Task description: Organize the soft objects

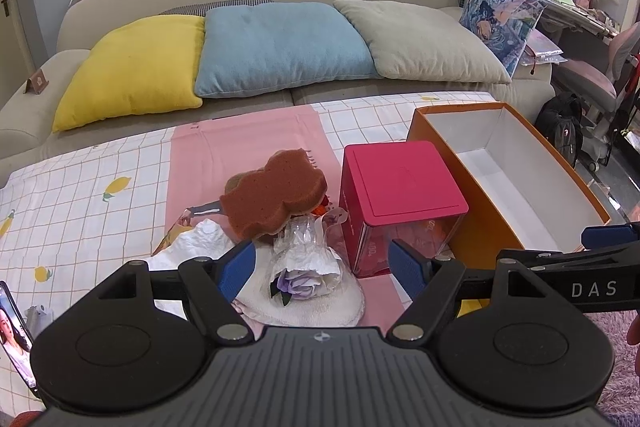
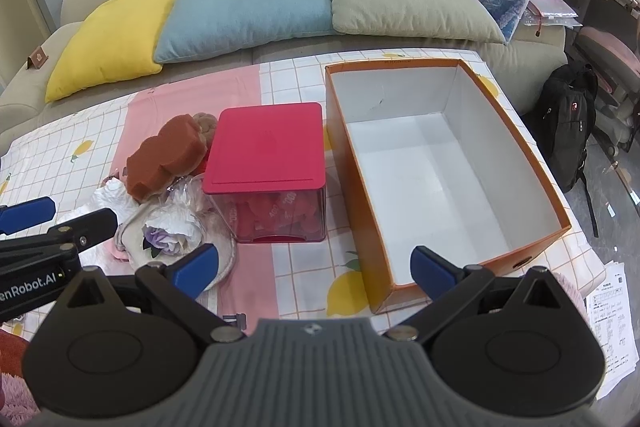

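2 grippers wait with fingers wide apart.
The left gripper (image 1: pixel 322 269) hangs over the soft pile (image 1: pixel 280 227); the right gripper (image 2: pixel 314 269) is near the orange box (image 2: pixel 536 155) edge, holding nothing.

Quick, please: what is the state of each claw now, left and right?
Left claw: open, holding nothing.
Right claw: open, holding nothing.
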The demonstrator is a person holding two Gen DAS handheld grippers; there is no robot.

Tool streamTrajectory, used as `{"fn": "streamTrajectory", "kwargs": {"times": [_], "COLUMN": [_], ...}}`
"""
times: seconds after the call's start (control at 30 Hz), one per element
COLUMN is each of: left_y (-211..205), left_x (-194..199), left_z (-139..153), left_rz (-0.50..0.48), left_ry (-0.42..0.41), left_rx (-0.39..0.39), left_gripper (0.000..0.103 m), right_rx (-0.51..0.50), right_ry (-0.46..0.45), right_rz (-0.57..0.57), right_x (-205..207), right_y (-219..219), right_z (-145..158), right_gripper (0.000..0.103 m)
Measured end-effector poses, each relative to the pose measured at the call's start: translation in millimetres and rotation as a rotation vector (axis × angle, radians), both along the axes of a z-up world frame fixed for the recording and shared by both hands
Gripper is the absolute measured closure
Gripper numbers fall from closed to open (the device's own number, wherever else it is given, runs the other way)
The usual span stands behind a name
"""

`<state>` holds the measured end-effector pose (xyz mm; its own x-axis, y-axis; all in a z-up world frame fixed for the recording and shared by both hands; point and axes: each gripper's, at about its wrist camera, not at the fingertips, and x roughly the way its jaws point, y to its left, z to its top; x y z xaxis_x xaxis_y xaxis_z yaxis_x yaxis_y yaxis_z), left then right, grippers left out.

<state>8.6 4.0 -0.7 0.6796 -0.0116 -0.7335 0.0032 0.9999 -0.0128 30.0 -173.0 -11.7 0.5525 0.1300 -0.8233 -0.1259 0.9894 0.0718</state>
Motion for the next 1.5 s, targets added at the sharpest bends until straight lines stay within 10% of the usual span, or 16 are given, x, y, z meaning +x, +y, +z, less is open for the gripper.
{"fn": "streamTrajectory", "kwargs": {"times": [1.5], "left_y": [8.5], "left_x": [-4.1], "left_z": [-6.2], "left_rz": [0.023], "left_ry": [0.033], "left_rx": [-0.027], "left_gripper": [0.014], "right_rx": [-0.011], "right_ry": [0.011], "right_rz": [0.046], "right_x": [-2.6], "right_y": [9.6], "right_z": [1.0], "right_gripper": [0.003]}}
